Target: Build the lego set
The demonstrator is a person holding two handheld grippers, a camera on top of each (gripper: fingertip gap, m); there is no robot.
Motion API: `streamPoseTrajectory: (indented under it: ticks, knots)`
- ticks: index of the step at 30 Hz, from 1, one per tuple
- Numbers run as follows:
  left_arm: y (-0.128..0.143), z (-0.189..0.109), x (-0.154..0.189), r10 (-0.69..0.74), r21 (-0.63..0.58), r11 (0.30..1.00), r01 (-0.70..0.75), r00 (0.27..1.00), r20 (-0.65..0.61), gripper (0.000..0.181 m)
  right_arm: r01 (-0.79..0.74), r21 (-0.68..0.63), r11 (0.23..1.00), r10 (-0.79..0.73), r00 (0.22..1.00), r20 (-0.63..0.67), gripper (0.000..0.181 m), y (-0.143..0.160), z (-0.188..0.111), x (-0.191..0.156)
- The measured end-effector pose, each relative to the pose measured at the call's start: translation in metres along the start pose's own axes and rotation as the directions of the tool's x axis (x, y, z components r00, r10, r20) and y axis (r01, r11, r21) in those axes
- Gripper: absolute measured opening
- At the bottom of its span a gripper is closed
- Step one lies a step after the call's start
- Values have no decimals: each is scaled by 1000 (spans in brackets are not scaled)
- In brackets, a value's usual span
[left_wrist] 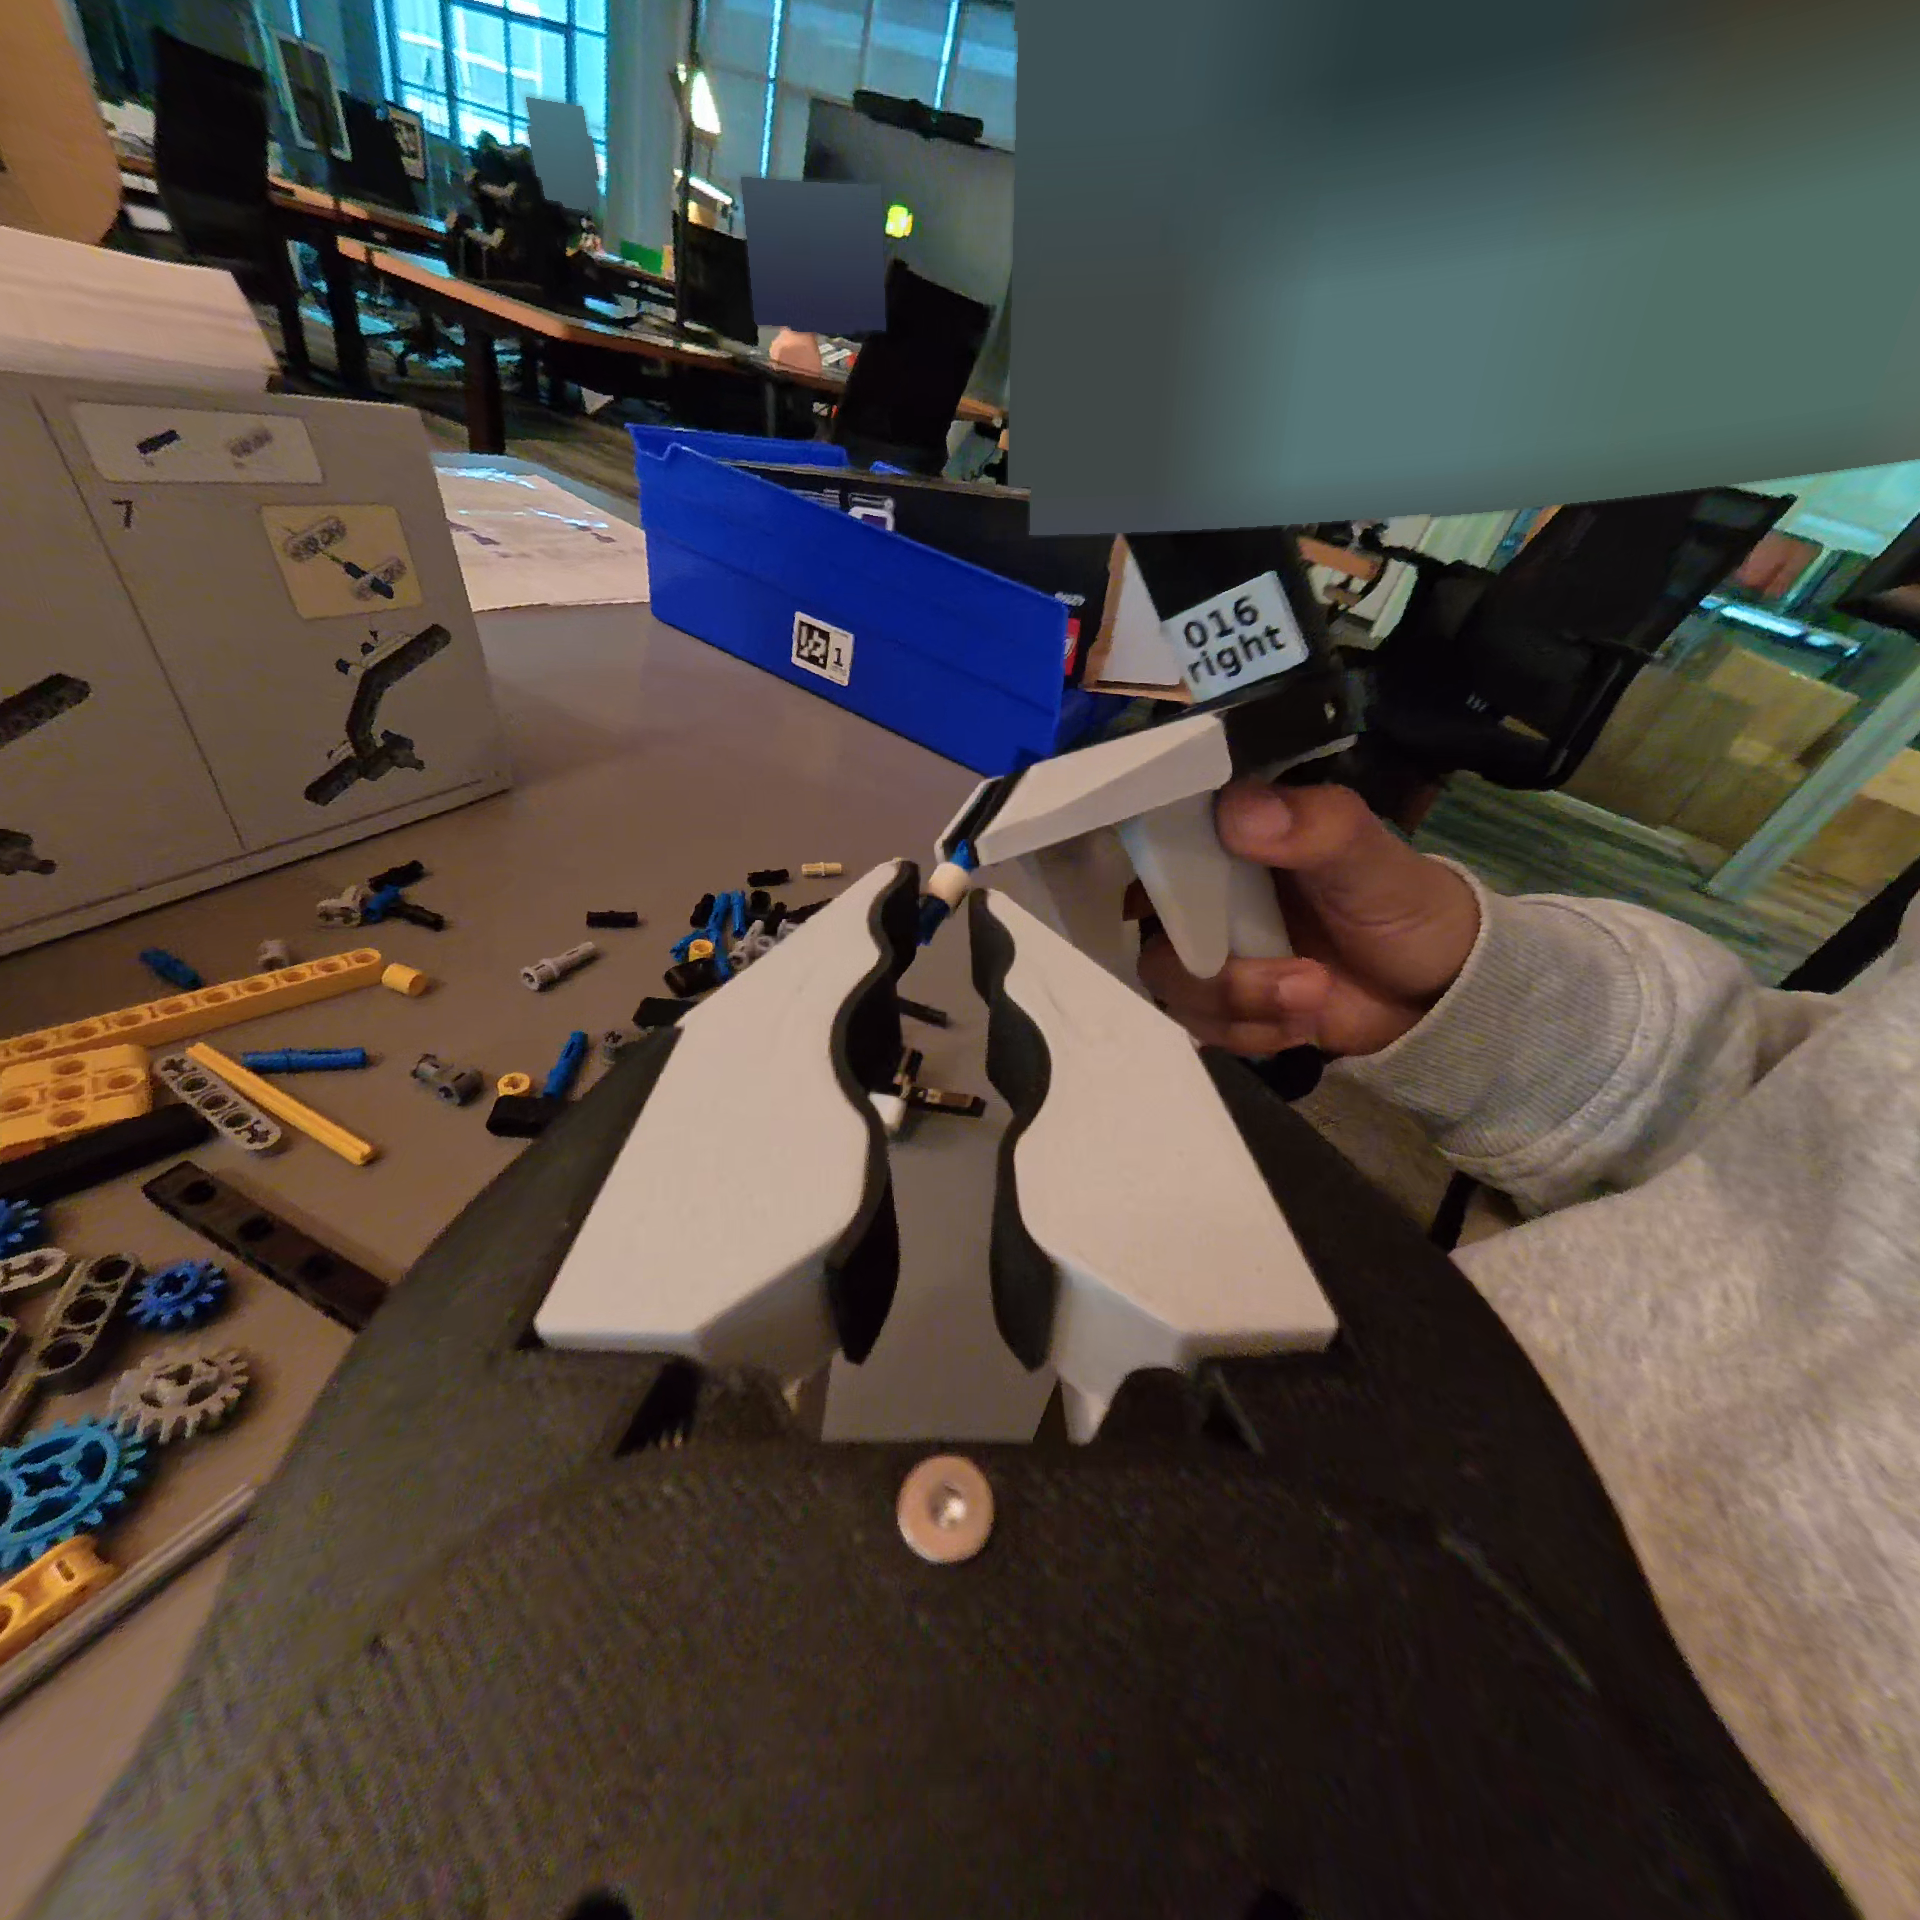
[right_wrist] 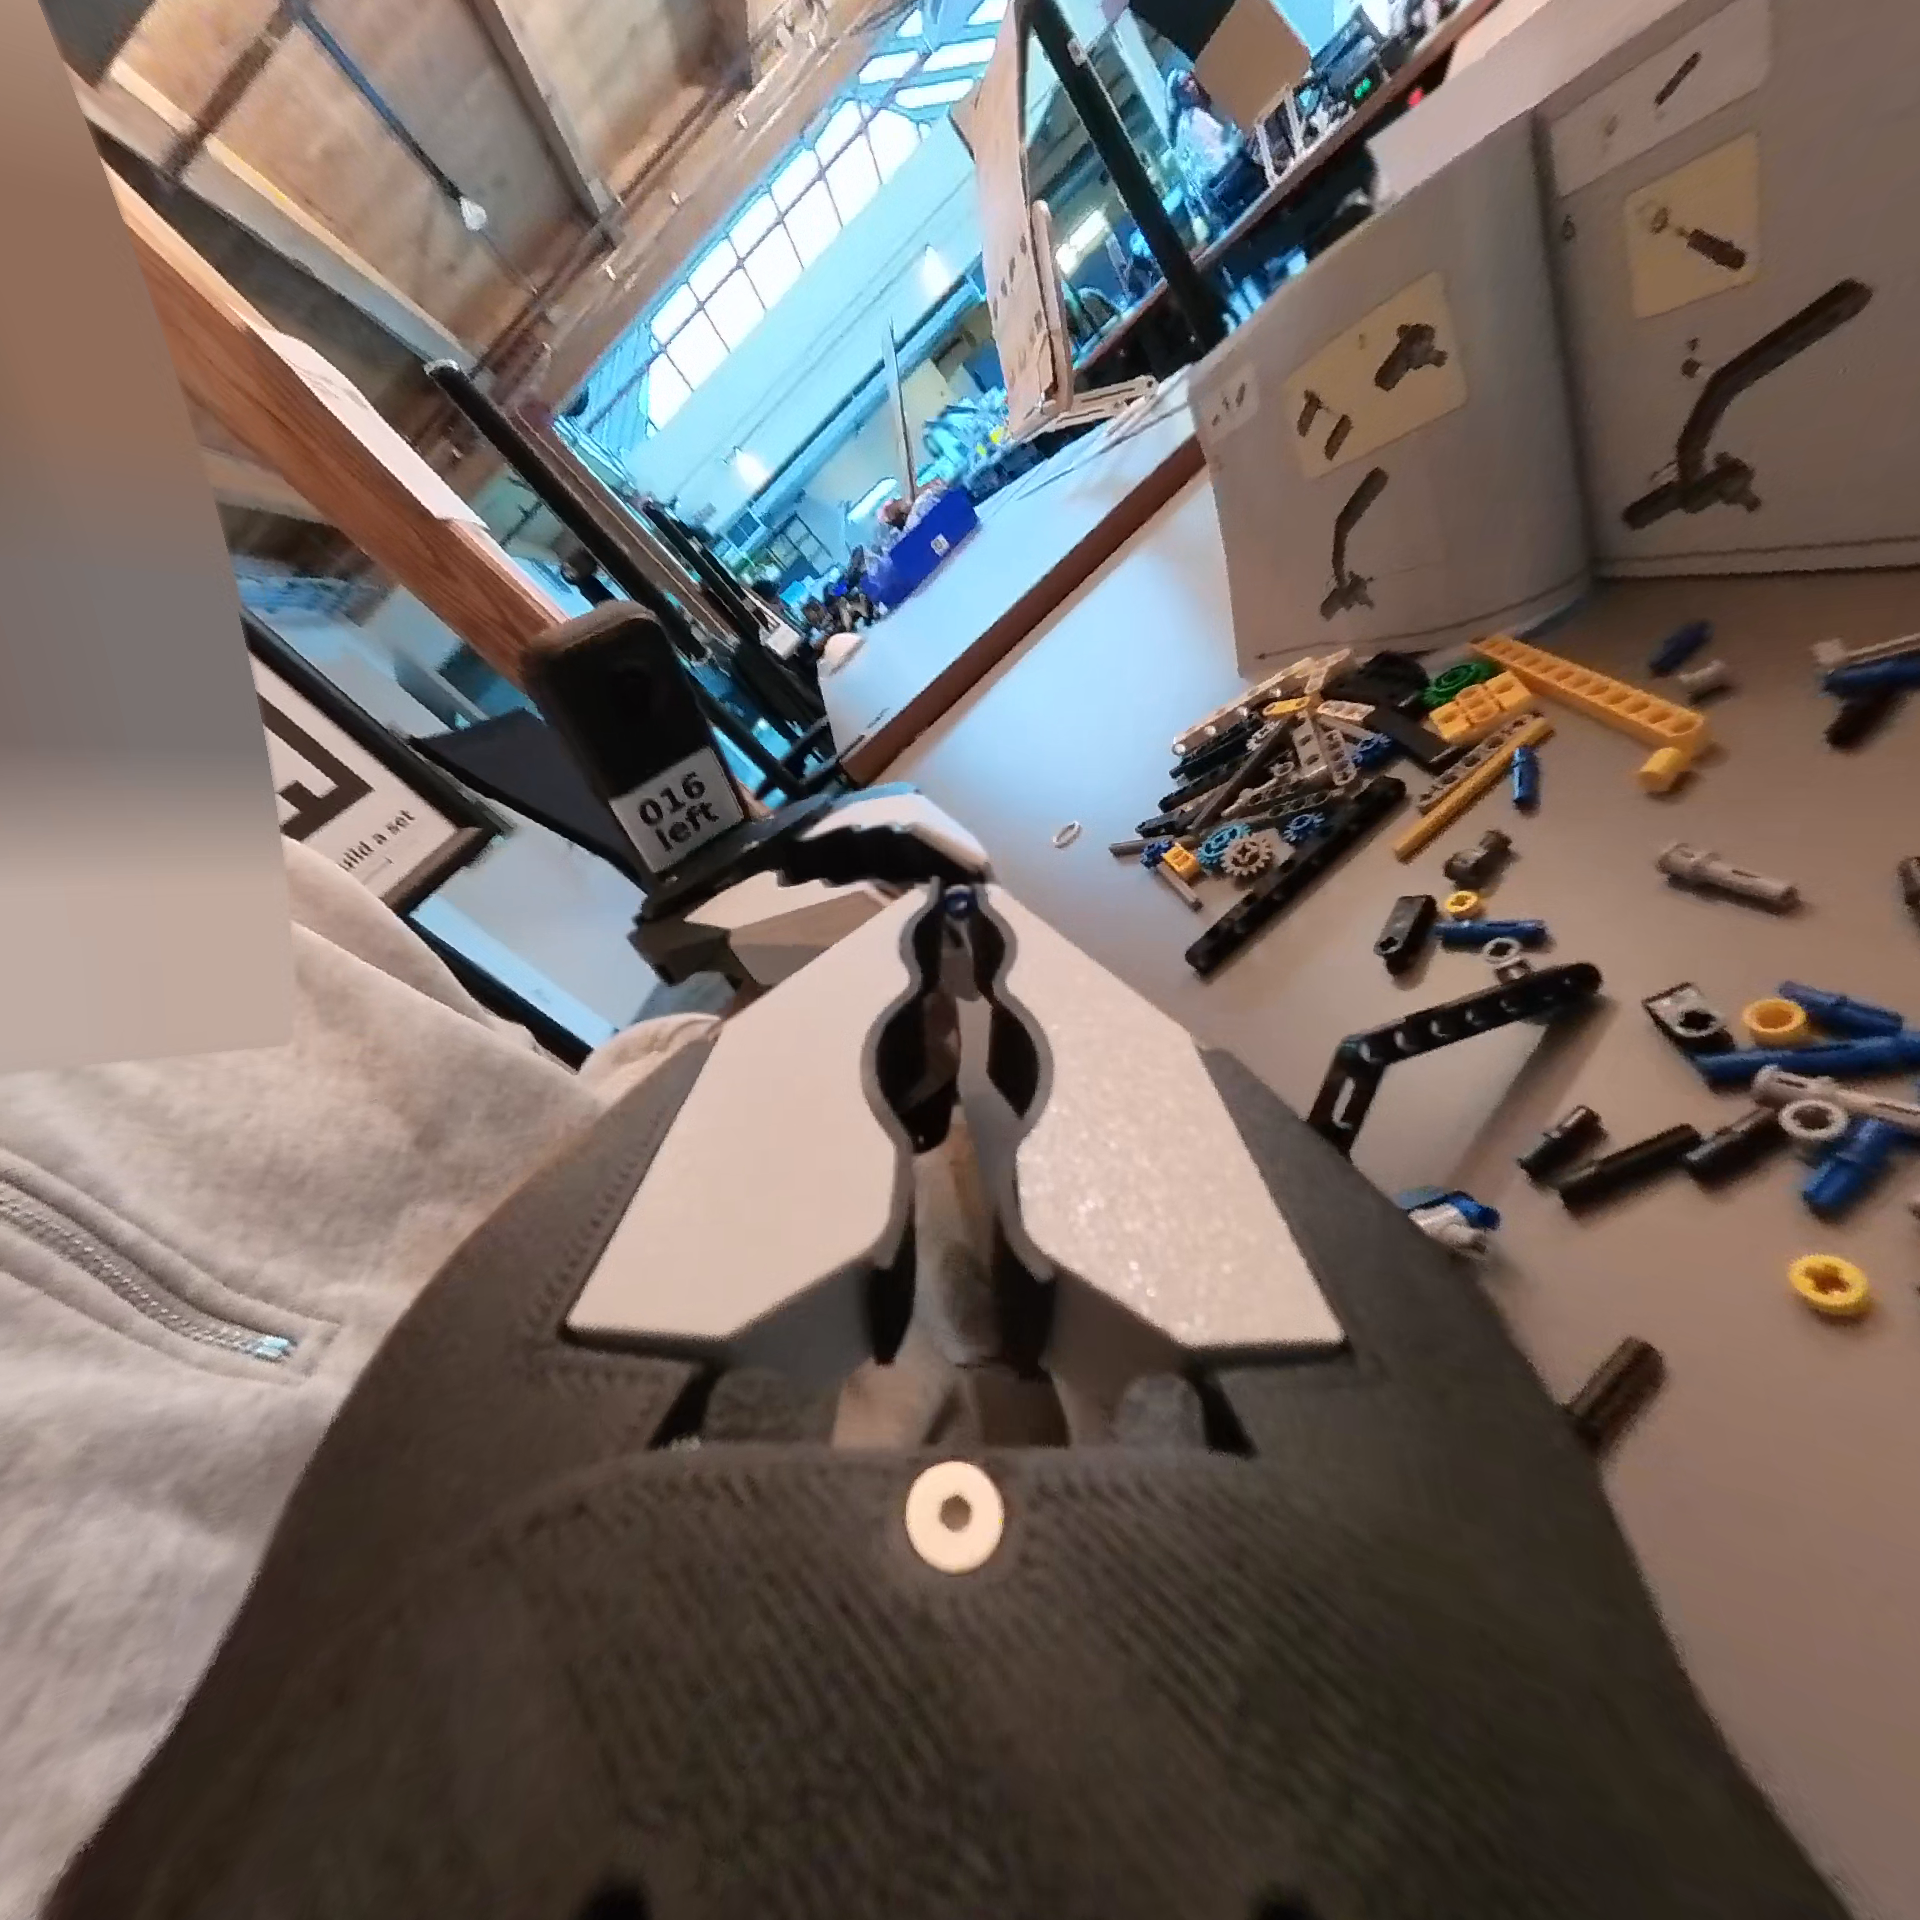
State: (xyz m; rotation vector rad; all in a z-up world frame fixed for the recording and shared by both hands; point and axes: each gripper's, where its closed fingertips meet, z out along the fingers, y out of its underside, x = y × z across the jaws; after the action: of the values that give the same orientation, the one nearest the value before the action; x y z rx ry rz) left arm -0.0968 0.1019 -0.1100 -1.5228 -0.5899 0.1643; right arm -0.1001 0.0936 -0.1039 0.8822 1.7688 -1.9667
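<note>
lego technic pieces [left_wrist: 717, 925] in blue, black, grey and yellow lie scattered over a grey worktop [left_wrist: 623, 748], well below the two tools that meet in the air above them. the left hand-held gripper [left_wrist: 940, 883], with white plastic fingers lined in wavy black rubber, has its jaws slightly apart along most of their length; whether its tips press on anything cannot be told. right at those tips sits a small blue pin with a white round bush on it [left_wrist: 948, 885]. the right hand-held gripper [left_wrist: 961, 857] comes in from the right, held by a hand [left_wrist: 1340, 925] in a grey knit sleeve, and its white fingers are pinched together on the blue pin. in the right wrist view the right hand-held gripper [right_wrist: 956, 914] shows the same blue pin [right_wrist: 958, 902] clamped at its tips, with the left hand-held gripper [right_wrist: 883, 847] just behind and touching or nearly touching that spot.

on the worktop to the left lie a long yellow beam with a row of holes [left_wrist: 197, 1003], a thin yellow axle [left_wrist: 281, 1101], a flat black plate with holes [left_wrist: 260, 1236], blue gears [left_wrist: 62, 1475] and a grey gear [left_wrist: 182, 1387]. an open grey instruction booklet [left_wrist: 239, 644] stands upright behind them. a blue plastic bin [left_wrist: 852, 613] stands farther back. a bent black beam [right_wrist: 1455, 1029] lies near the right tool.
</note>
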Motion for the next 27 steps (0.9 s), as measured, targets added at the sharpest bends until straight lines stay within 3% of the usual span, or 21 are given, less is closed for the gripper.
streamPoseTrajectory:
  ticks: [6,15,27]
  knots:
    - [-6,-4,0,-106,54,993,109,992,-63,19,-127,73,989,120,988,98,1,-11,-8,-3]
    - [-17,-8,13,-162,124,975,185,971,-178,19,-250,41,967,233,943,239,2,-6,-2,-16]
    - [-2,-8,13,-184,93,974,205,963,-197,9,-197,3,980,190,953,234,2,10,-2,-11]
